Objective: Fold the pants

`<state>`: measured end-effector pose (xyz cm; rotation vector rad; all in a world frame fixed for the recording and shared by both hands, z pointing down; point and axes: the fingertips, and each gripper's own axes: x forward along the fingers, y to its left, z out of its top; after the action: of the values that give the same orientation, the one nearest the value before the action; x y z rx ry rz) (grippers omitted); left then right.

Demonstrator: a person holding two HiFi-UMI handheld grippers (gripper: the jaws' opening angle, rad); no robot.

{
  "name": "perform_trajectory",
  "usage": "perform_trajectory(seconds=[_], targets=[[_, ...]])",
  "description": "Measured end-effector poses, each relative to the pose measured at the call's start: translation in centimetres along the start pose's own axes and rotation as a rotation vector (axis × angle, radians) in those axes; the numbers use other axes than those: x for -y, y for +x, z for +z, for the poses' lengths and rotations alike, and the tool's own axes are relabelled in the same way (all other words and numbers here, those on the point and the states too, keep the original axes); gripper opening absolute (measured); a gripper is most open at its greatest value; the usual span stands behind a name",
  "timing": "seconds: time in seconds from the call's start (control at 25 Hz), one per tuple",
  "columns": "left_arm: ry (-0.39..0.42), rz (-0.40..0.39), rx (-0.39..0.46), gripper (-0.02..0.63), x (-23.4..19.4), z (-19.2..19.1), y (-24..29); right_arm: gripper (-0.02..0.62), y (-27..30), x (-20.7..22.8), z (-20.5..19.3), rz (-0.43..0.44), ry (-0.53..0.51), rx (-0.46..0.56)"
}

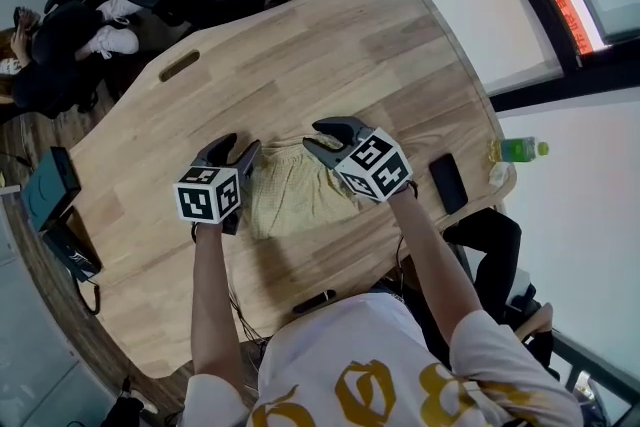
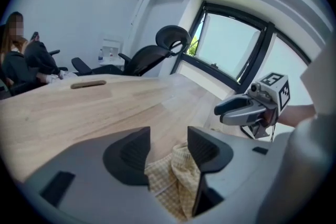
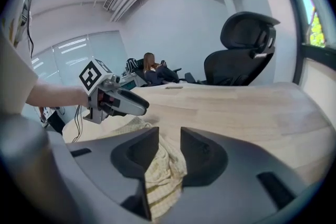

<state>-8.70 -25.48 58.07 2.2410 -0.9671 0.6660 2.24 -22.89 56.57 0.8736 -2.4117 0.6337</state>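
Observation:
The pants (image 1: 295,190) are pale yellow with a fine check. They lie in a small folded bundle on the wooden table (image 1: 330,45) near its front edge. My left gripper (image 1: 240,148) is at the bundle's left edge and my right gripper (image 1: 315,135) at its upper right corner. In the left gripper view the jaws (image 2: 169,144) stand wide apart, with cloth (image 2: 176,181) lying loose low between them. In the right gripper view the jaws (image 3: 169,144) are parted, and a fold of cloth (image 3: 163,176) drapes against the left jaw without being pinched.
A black phone (image 1: 447,182) lies right of the pants and a green bottle (image 1: 518,150) stands at the table's right edge. A slot (image 1: 179,66) is cut in the tabletop at the far left. Office chairs and a seated person (image 1: 50,45) are beyond the table.

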Motion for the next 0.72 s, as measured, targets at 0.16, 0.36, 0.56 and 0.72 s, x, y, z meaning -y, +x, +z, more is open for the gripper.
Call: perform_trajectory(seconds=[0.16, 0.36, 0.56, 0.72], targets=[[0.024, 0.067, 0.1, 0.161, 0.0, 1.9, -2.8, 0.09, -2.4, -0.8, 1.5, -0.072, -0.013, 0.071], [0.164, 0.135, 0.152, 0.039, 1.4, 2.9, -6.0, 0.027, -5.1, -3.3, 2.6, -0.111, 0.027, 0.175], [0.173, 0.129, 0.246, 0.008, 3.6, 3.9, -9.5, 0.011, -7.6, -5.0, 2.8, -0.229, 0.026, 0.222], [0.138, 0.094, 0.319, 0.008, 5.6, 4.0, -12.3, 0.008, -9.5, -5.8, 1.8, -0.359, 0.016, 0.212]])
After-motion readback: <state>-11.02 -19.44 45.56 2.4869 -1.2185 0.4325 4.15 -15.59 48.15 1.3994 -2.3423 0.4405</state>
